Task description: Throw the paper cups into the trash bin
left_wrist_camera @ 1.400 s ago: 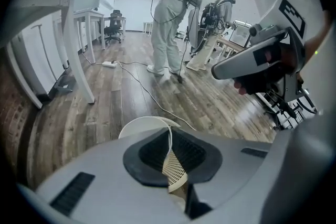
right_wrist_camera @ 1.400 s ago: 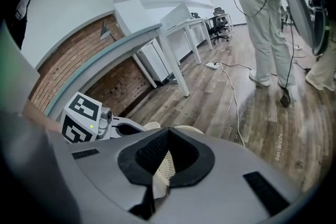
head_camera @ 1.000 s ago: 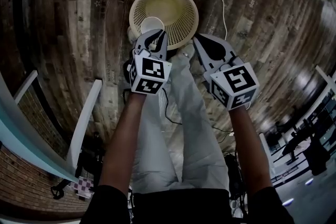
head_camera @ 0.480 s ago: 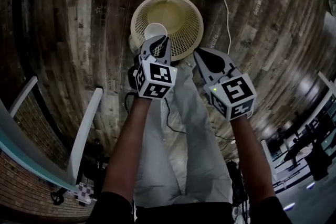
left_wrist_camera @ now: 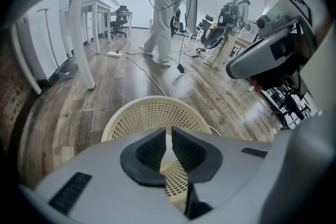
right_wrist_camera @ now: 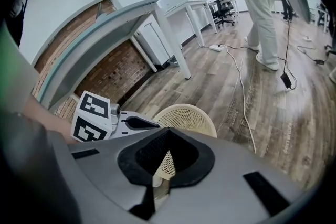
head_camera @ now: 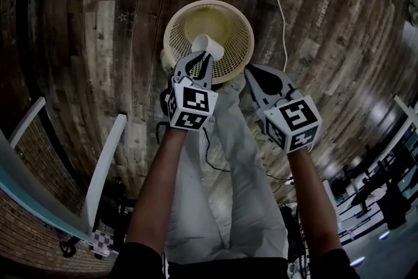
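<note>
A cream lattice trash bin [head_camera: 232,16] stands on the wood floor below me. My left gripper [head_camera: 204,55] hangs over its near rim, shut on the wall of a white paper cup [head_camera: 208,45] that sticks out over the bin's opening. In the left gripper view, the left gripper [left_wrist_camera: 169,131] shows a thin white strip pinched between its pads, with the bin [left_wrist_camera: 136,115] beyond. My right gripper [head_camera: 250,68] is just right of the bin's near edge, shut and empty. In the right gripper view, the right gripper [right_wrist_camera: 168,131] has its tips touching in front of the bin [right_wrist_camera: 194,115].
A white cable [head_camera: 279,3] runs across the floor past the bin's right side. White desk legs [head_camera: 104,160] and a brick wall [head_camera: 32,232] stand at the left. A small pale object [head_camera: 164,59] lies against the bin's left side. A person [left_wrist_camera: 168,8] stands farther off.
Both grippers have sunk toward the bin. The cup in the left gripper has gone from the bin's near-left rim to over its opening.
</note>
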